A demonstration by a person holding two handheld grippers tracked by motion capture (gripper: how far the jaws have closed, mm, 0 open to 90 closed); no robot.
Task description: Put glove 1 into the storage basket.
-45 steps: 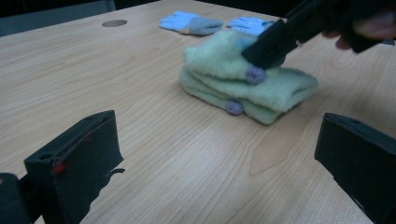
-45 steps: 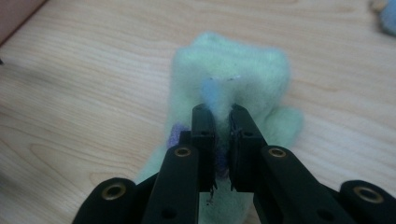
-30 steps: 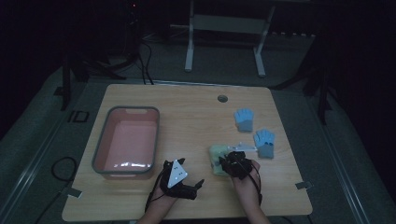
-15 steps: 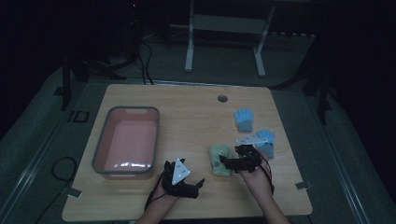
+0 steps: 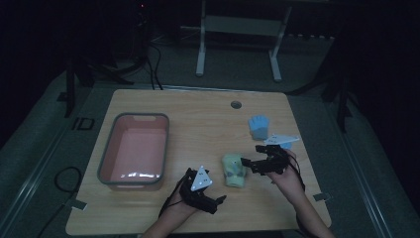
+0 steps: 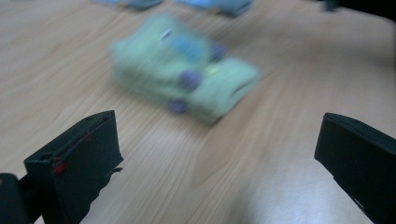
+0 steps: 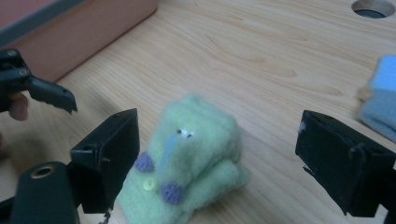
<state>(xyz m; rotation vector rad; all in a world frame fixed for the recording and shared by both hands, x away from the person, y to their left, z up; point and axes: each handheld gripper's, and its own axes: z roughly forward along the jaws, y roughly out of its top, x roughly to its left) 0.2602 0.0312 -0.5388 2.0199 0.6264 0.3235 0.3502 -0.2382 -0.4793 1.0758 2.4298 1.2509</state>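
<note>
So your right gripper (image 5: pixel 246 164) has let go of the green felt toy (image 5: pixel 234 170). A second ago it sat right on top of the toy, closed down on it; now the jaws have just been opening and stand wide, with nothing pinched. In the right gripper view the toy (image 7: pixel 189 161) lies on the table (image 5: pixel 198 119) just ahead of the jaws, lined up between them but not touching either pad. Your hand has also slid out to the right and lifted a bit, so in the high view the toy sits just off the jaw tips, on their left.

Your left gripper (image 5: pixel 222 199) hangs near the front edge of the table, jaws wide apart and empty, pretty much where it was before. The toy (image 6: pixel 183 78) is blurry in the left gripper view, straight ahead of the jaws and clear of them.

The two blue felt pieces (image 5: pixel 259 127) lie beyond your right gripper, and the pink tub (image 5: pixel 110 148) sits well off to the left of your left one.
</note>
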